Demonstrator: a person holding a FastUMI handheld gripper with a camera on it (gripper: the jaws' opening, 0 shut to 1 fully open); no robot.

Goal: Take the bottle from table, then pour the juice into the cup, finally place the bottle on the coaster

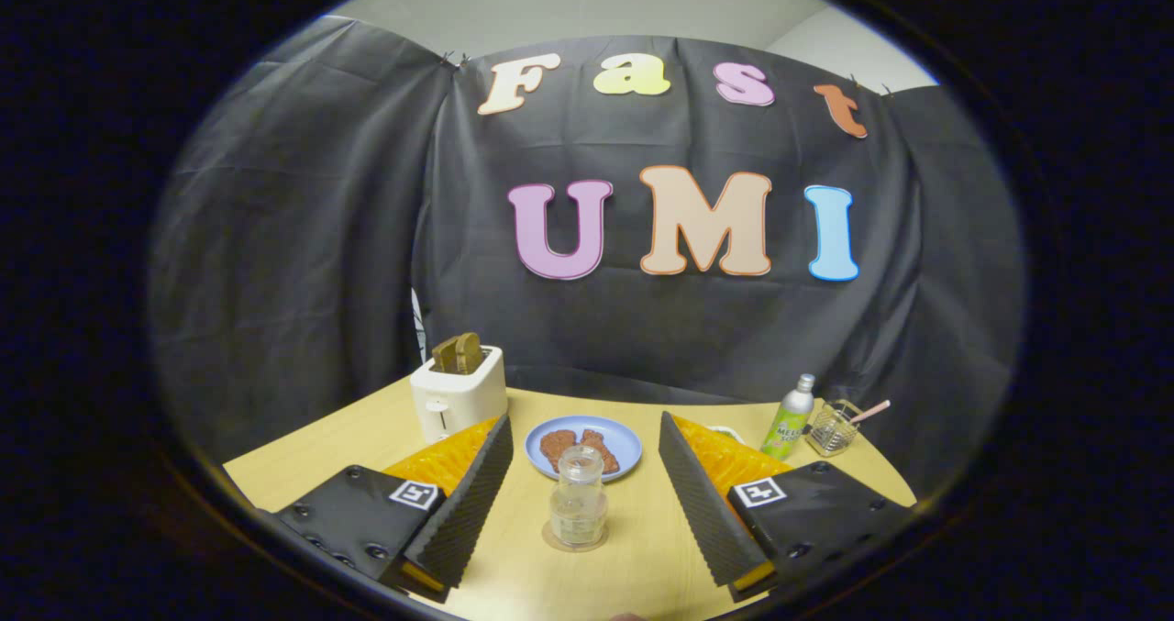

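A small clear bottle (578,497) with a pale liquid low in it stands upright on a round brown coaster (576,542), on the wooden table (642,557). It is in the gap between my two fingers and touches neither of them. My gripper (584,422) is open, with the fingers wide apart on either side of the bottle. A clear cup (833,428) with a pink straw stands beyond the right finger, near the table's far right edge.
A green bottle with a silver cap (791,416) stands just left of the cup. A blue plate (624,439) with brown food lies just beyond the clear bottle. A white toaster (459,399) holding bread stands beyond the left finger. The booth's black cloth wall closes the back.
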